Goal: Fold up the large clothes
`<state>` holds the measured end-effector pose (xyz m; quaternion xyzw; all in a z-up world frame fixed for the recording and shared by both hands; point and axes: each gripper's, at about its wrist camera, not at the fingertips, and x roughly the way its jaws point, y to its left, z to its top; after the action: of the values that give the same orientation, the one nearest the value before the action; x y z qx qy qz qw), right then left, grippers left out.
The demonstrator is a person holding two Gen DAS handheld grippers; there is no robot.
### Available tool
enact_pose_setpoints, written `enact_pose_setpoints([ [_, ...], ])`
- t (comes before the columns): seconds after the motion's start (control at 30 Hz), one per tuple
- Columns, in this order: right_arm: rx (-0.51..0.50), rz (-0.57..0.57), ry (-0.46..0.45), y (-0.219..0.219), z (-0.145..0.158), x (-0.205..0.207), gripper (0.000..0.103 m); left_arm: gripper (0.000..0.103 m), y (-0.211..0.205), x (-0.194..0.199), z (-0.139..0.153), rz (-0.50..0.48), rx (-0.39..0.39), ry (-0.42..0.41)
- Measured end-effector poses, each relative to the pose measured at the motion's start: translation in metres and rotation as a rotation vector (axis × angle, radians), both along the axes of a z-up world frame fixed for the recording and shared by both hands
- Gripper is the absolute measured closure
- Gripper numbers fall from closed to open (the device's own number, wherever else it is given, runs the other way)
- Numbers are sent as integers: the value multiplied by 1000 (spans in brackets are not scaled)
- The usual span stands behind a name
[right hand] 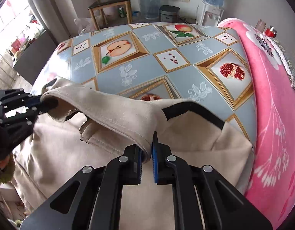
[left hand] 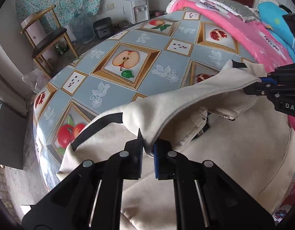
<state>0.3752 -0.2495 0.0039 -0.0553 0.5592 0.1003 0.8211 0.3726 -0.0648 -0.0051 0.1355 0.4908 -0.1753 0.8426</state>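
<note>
- Left gripper (left hand: pixel 147 149): my jaws are clamped on the cream jacket's (left hand: pixel 224 153) hem.
- Right gripper (right hand: pixel 146 153): same, pinching that raised edge further along.
- Jacket lies on the fruit-print surface (left hand: pixel 109 88), beside a pink blanket (right hand: pixel 272 115).

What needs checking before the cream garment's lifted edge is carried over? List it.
1. Left gripper shut on the cream fabric garment's edge: ok.
2. Right gripper shut on the same edge: ok.
3. Edge raised off the garment's body between both grips: ok.
4. Fruit-patterned blue tablecloth beyond is bare: ok.
5. Pink floral blanket clear of the garment: cannot tell.
</note>
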Motion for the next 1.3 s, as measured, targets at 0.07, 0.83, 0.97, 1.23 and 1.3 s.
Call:
enact_pose_setpoints([
  [0.07,0,-1,-5,-2,-4,-10,94,95,2,-12,0,-19,8,-14],
  [0.83,233,49,-41,43,4,-17,68,90,19,-58,-24,-71,-101,60],
  [0.97,213,41,10,47,-43,-16,70,85,41,-69,-8,-96,-265,121],
  [1.23,376,-45,3,-1,-9,-37,64,63,65,-54,3,7,-457,170],
  [1.3,451,-125,2,-27,-4,-42,49,53,77,-37,-6,116,-549,229],
])
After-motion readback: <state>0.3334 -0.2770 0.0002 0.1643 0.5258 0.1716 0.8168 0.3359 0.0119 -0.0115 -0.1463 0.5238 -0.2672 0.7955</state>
